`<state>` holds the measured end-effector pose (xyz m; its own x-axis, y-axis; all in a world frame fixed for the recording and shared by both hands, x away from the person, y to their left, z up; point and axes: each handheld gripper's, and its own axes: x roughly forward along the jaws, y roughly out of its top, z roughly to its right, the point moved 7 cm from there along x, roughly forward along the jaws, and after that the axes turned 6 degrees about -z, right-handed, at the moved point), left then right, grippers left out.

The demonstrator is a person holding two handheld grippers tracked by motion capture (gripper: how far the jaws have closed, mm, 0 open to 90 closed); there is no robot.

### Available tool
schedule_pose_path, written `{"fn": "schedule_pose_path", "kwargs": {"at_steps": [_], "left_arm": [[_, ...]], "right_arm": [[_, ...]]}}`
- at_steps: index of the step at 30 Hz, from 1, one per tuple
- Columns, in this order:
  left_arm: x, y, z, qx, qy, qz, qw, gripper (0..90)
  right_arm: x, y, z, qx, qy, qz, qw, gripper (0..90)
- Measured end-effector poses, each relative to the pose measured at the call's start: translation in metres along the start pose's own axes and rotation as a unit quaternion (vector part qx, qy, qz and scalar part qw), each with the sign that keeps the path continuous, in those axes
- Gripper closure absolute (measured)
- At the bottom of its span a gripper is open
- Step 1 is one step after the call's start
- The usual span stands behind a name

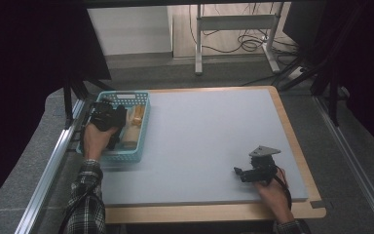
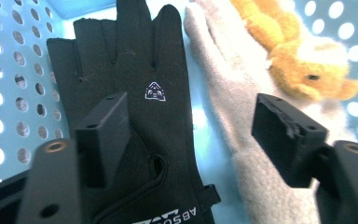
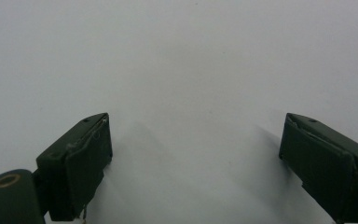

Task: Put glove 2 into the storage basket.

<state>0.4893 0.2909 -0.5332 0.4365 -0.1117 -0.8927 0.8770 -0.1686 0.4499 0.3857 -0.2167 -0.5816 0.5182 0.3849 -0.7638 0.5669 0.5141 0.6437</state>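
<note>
Two flat gloves lie side by side in a perforated turquoise plastic basket point(image 1: 139, 100) at the table's left: a smooth black glove point(image 2: 135, 107) and a fuzzy beige one point(image 2: 242, 135), fingertips pointing away. Left gripper point(image 2: 191, 126) hovers above, jaws apart, gripping nothing. Right gripper point(image 3: 196, 154) gapes wide over matte grey tabletop point(image 1: 204, 136). Beyond, cables cross the floor.

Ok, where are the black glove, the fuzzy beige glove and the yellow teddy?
Black fabric glove point(image 2: 135, 70), left gripper view: on its palm.
Fuzzy beige knit glove point(image 2: 235, 79), left gripper view: on its middle.
Yellow plush teddy point(image 2: 284, 51), left gripper view: on its body.
</note>
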Motion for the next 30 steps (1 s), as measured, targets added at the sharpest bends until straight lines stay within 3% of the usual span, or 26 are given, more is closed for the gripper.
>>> {"fn": "schedule_pose_path", "kwargs": {"at_steps": [12,30], "left_arm": [[-0.013,-0.004,-0.001,0.001,-0.014,0.029,0.9995,11.9],[-0.035,-0.008,0.013,0.020,-0.040,0.061,0.9972,5.7]], "right_arm": [[0.000,0.000,0.000,0.000,0.000,0.000,1.0000,9.0],[0.000,0.000,0.000,0.000,0.000,0.000,1.0000,9.0]]}}
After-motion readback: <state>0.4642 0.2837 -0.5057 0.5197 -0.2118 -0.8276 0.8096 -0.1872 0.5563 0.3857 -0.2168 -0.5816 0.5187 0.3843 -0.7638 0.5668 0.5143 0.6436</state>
